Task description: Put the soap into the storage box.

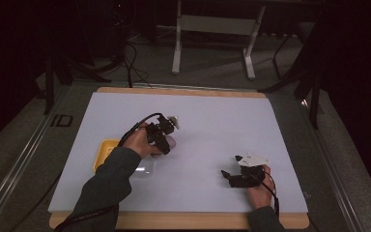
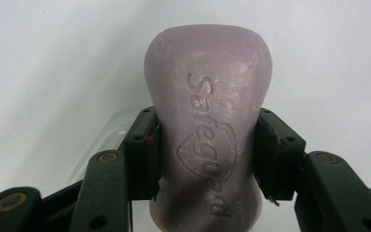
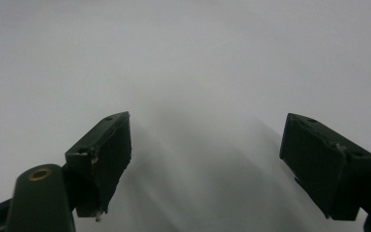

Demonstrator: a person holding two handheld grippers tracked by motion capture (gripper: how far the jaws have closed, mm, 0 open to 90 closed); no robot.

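A pale purple bar of soap (image 2: 207,125) with raised lettering stands between the jaws of my left gripper (image 2: 205,154), whose pads press on its two sides. From above, that left gripper (image 1: 166,140) hovers over the white mat left of centre, with the soap (image 1: 170,142) at its tip. Close to the front right of the mat rests my right gripper (image 1: 227,175), held by a hand. Its jaws stand wide apart in the right gripper view (image 3: 205,166), with bare white mat between them.
A yellow dish (image 1: 104,151) and a clear plastic lid (image 1: 144,169) lie on the white mat (image 1: 212,125) beside the left forearm. The mat covers a wooden tabletop (image 1: 183,221). Beyond the far edge are dark floor, cables and a metal frame (image 1: 212,29).
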